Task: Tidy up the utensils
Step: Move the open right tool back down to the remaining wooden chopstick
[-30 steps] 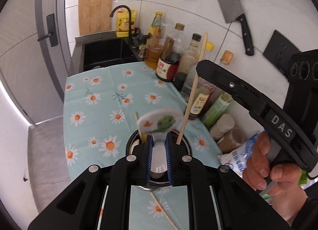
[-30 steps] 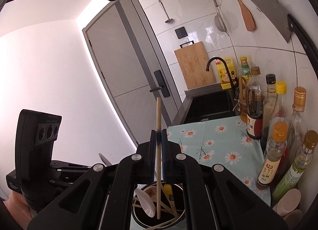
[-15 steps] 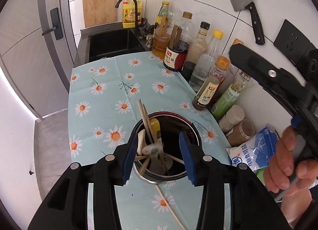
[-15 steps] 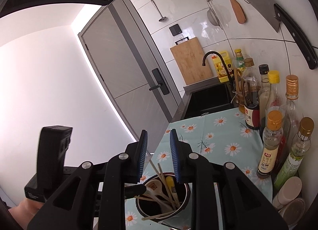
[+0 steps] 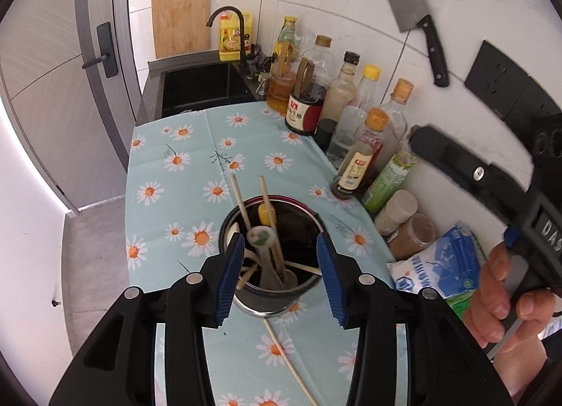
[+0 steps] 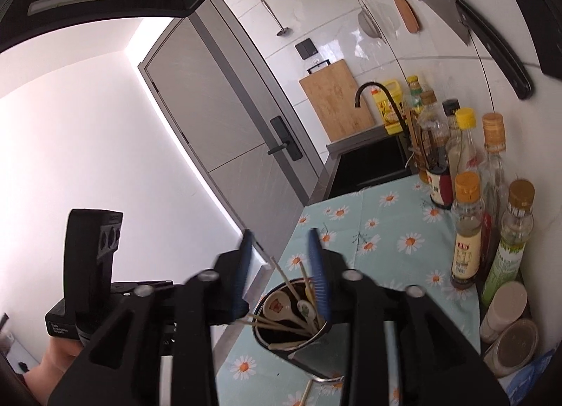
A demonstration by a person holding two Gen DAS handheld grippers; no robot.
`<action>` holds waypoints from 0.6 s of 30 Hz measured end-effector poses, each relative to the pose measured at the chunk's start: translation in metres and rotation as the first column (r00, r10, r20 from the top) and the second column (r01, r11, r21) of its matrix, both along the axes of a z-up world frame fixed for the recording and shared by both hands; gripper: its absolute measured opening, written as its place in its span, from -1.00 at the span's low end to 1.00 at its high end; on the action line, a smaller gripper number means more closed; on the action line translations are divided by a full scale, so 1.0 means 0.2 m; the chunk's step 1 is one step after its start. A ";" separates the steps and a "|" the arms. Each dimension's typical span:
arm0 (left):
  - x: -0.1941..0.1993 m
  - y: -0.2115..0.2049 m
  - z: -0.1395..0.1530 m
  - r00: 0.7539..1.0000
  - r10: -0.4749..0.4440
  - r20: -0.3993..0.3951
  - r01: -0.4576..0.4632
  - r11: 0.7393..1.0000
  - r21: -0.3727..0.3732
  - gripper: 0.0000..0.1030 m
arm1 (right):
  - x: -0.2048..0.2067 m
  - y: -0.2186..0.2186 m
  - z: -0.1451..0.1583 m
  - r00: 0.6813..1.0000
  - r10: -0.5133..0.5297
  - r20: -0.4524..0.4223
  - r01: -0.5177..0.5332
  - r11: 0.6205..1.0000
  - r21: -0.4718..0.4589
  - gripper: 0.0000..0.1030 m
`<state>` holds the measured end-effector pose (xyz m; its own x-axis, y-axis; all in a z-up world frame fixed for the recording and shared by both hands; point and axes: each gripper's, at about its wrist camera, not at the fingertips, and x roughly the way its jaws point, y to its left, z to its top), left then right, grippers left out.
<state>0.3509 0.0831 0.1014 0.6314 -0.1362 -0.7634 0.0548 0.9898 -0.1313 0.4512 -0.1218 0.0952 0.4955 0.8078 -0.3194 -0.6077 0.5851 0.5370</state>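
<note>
I see both claws parted and empty; my left gripper [image 5: 280, 267] and right gripper [image 6: 281, 270], just opened, hang above the utensil cup [image 5: 272, 295] holding spoons [image 5: 259, 238] and chopsticks [image 5: 242, 200]. "DAS" marks the right handle [image 5: 551, 228].

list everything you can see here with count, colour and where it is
utensil pot: one, dark metal, on the cloth between the left gripper's fingers
spoons: at least two, white with pictures, in the pot
chopsticks: several, pale wood, in the pot
loose chopstick: one, pale wood, on the cloth in front of the pot
tablecloth: one, light blue with daisies, on the counter
bottles: about eight, clear and brown, along the wall
cleaver: one, steel with black handle, on the wall
cutting board: one, wood, behind the sink
sink: one, black, far end
left gripper: black with blue pads, open, empty
right gripper: same, just opened, empty
</note>
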 end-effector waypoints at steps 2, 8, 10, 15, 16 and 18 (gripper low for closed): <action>-0.05 -0.01 0.03 1.000 0.005 0.016 -0.005 1.000 -0.020 -0.19 | -0.02 0.00 -0.01 0.999 0.027 -0.020 -0.028 1.000 -0.004 -0.21; -0.19 -0.07 0.08 0.998 0.026 0.060 -0.022 0.998 -0.052 -0.19 | -0.09 -0.05 -0.01 0.995 0.072 -0.068 -0.074 0.997 -0.027 -0.21; -0.24 -0.08 0.08 0.997 0.033 0.067 -0.029 0.998 -0.063 -0.19 | -0.12 -0.07 -0.01 0.991 0.093 -0.093 -0.096 0.995 -0.030 -0.16; -0.35 -0.12 0.04 0.996 0.066 0.064 -0.060 0.994 -0.088 -0.19 | -0.18 -0.13 -0.05 0.979 0.124 -0.161 -0.131 0.991 -0.035 -0.01; -0.36 -0.12 0.03 0.996 0.070 0.058 -0.064 0.993 -0.096 -0.19 | -0.19 -0.14 -0.07 0.974 0.132 -0.182 -0.143 0.989 -0.044 0.02; -0.40 -0.14 -0.02 0.996 0.084 0.040 -0.080 0.992 -0.096 -0.19 | -0.20 -0.16 -0.10 0.966 0.147 -0.211 -0.162 0.985 -0.052 0.02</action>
